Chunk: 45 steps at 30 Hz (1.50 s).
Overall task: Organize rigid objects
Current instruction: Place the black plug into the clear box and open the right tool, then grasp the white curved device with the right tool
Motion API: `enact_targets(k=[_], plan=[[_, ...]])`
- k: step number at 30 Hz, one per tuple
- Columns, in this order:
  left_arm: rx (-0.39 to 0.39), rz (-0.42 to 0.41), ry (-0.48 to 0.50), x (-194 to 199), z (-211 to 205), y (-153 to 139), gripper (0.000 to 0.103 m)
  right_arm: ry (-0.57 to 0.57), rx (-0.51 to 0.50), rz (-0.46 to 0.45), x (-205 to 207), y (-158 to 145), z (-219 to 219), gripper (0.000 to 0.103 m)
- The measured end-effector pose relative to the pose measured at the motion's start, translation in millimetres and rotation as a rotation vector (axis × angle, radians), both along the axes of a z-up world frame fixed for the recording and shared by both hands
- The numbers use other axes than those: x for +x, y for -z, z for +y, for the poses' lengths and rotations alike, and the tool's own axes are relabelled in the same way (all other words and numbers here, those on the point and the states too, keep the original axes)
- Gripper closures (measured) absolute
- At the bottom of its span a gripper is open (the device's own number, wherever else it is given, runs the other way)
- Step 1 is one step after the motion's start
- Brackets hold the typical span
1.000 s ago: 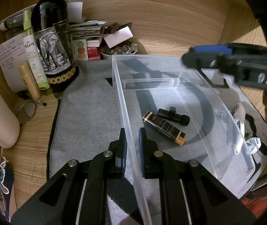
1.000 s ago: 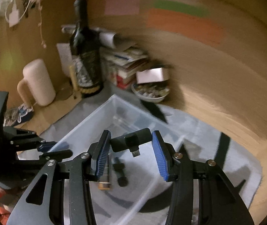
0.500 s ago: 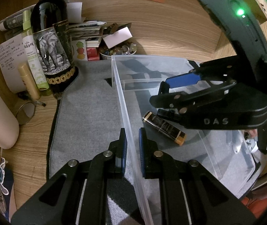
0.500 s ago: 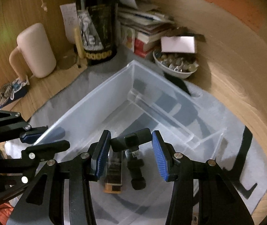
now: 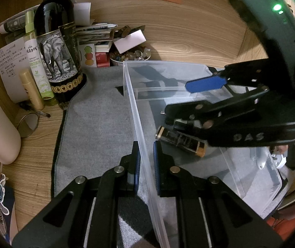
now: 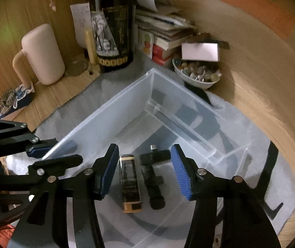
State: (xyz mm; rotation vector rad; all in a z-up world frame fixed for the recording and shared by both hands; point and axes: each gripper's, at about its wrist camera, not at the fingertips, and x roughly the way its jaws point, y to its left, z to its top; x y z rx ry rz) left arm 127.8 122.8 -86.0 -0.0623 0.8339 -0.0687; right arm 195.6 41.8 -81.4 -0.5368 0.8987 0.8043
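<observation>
A clear plastic bin (image 5: 130,95) stands on a grey mat. My left gripper (image 5: 146,165) is shut on its near side wall, one pad on each face. Over the bin's inside hangs my right gripper (image 6: 144,155), its jaws opening and its pads touching nothing. Below them a small black adapter (image 6: 155,157) lies on the bin floor, against the end of a black cylindrical piece (image 6: 154,190). Beside those lies a black and gold tube (image 6: 130,184). In the left wrist view my right gripper (image 5: 176,99) covers most of the black pieces, and the tube (image 5: 180,142) shows under it.
A dark wine bottle (image 5: 58,62) with an elephant label, a spray bottle, stacked books and a bowl of beads (image 6: 197,74) crowd the back corner. A beige mug (image 6: 44,55) stands at the left. White items (image 5: 259,162) lie beyond the bin's far wall. Wooden walls close in behind.
My right gripper came down into the bin and its jaws widened. The black adapter left them and now lies on the bin floor. The left gripper stayed on the wall.
</observation>
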Motion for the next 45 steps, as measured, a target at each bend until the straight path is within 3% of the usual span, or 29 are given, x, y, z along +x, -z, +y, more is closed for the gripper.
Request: enact_targets(k=[6, 10, 16, 20, 29, 35, 41, 45], plan=[[0.000, -0.001, 0.000, 0.0, -1.1, 0.0, 0.092, 0.040, 0.054, -0.054, -2.3, -23.7, -18.0, 0.053], [-0.001, -0.001, 0.001, -0.2, -0.8, 0.1, 0.092, 0.083, 0.099, -0.100, -3.6, -44.0, -40.9, 0.042], [-0.001, -0.002, 0.000, -0.3, -0.6, 0.1, 0.091, 0.196, 0.149, -0.181, -7.9, -72.7, -91.5, 0.041], [0.000, -0.001, 0.001, 0.0, -0.8, 0.1, 0.091, 0.283, 0.157, -0.196, -10.3, -75.8, -126.5, 0.041], [-0.001, 0.000, 0.002, -0.3, -0.4, 0.3, 0.091, 0.502, 0.102, -0.159, -14.7, -34.4, -196.0, 0.040], [0.003, 0.001, 0.002, -1.0, 0.9, 0.6, 0.091, 0.609, 0.138, -0.006, -10.2, 8.4, -226.3, 0.040], [0.000, 0.002, 0.000, -1.5, 2.4, 0.9, 0.091, 0.639, 0.215, 0.139, -14.0, 39.7, -234.8, 0.041], [0.000, 0.002, 0.000, -1.5, 2.7, 1.0, 0.091, 0.637, 0.236, 0.159, -15.7, 46.8, -235.0, 0.040]])
